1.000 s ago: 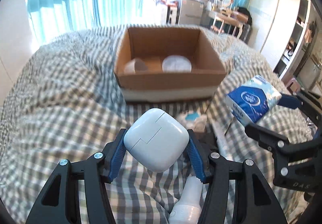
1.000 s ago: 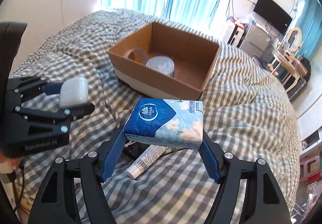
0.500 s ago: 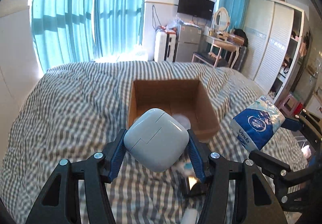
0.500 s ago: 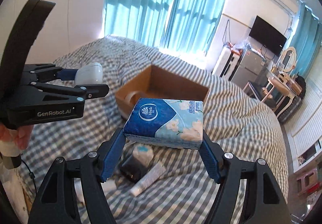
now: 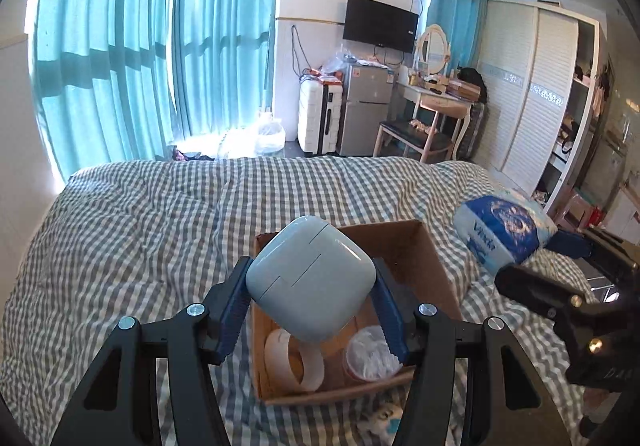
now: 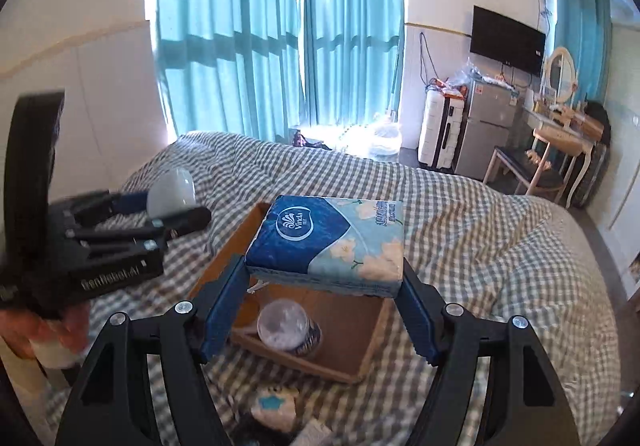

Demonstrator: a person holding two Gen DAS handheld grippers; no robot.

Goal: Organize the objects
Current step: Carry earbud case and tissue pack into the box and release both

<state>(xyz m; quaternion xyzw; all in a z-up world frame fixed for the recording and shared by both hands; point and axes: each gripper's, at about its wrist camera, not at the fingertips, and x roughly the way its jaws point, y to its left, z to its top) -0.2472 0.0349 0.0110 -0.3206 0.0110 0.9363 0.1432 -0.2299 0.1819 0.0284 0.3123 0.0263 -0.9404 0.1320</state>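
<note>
My left gripper (image 5: 312, 310) is shut on a white earbud case (image 5: 310, 278), held in the air above the open cardboard box (image 5: 436, 262) on the checked bed. My right gripper (image 6: 324, 310) is shut on a blue Vinda tissue pack (image 6: 328, 242), also held above the box (image 6: 360, 362). The box holds a tape roll (image 5: 294, 360) and a clear lidded cup (image 5: 372, 354), which also shows in the right wrist view (image 6: 286, 326). Each gripper shows in the other's view: the right one with the pack (image 5: 500, 234), the left one with the case (image 6: 172, 187).
A small white packet with a blue mark (image 6: 276, 404) and other small items lie on the bed in front of the box. The checked duvet (image 5: 140, 213) spreads all round. Curtains, a suitcase, fridge and dressing table stand beyond the bed's far end.
Both grippers have risen and moved forward with their loads; the box now sits below them, and the views tilt up toward the room.
</note>
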